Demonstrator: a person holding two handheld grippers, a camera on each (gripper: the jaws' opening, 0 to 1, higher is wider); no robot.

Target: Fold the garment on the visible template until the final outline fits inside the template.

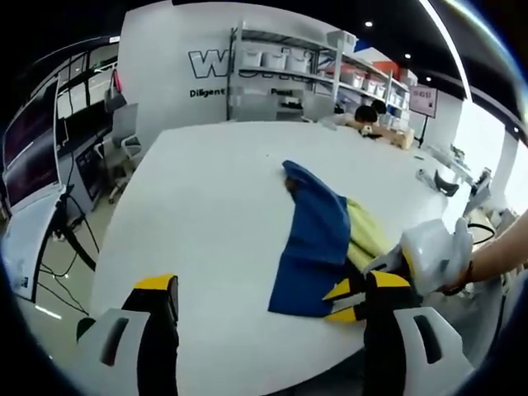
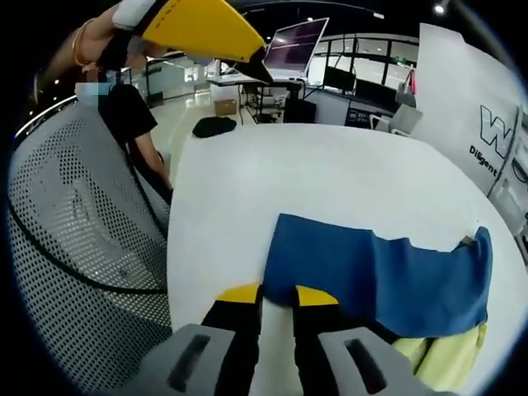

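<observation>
1. Left gripper view: the left gripper (image 1: 268,301) hangs over the near part of the white tabletop (image 1: 206,206) with its yellow-tipped black jaws spread wide and nothing between them. The blue and pale-yellow fabric garment (image 1: 313,247) lies crumpled on the table ahead and to the right of it, its blue layer uppermost and a yellow strip showing along the right side. At the garment's near right corner sits the right gripper (image 1: 346,299), held by a person's hand (image 1: 437,256).

2. Right gripper view: the right gripper (image 2: 276,295) has its jaws drawn nearly together at the near edge of the blue layer (image 2: 371,280); they seem to pinch the hem, but the contact is too small to be sure. Yellow cloth (image 2: 441,359) peeks out below the blue at the lower right. A grey mesh chair (image 2: 74,239) stands beside the table, with a person in a black top (image 2: 124,111) beyond it.

3. No template outline is discernible on the table in either view, so how much folding is left cannot be judged well.

4. Risks: if the right jaws hold only the top blue layer, lifting would peel it off the yellow one and spoil the fold. With the left gripper empty, a one-sided pull could drag the whole garment toward the table edge.
</observation>
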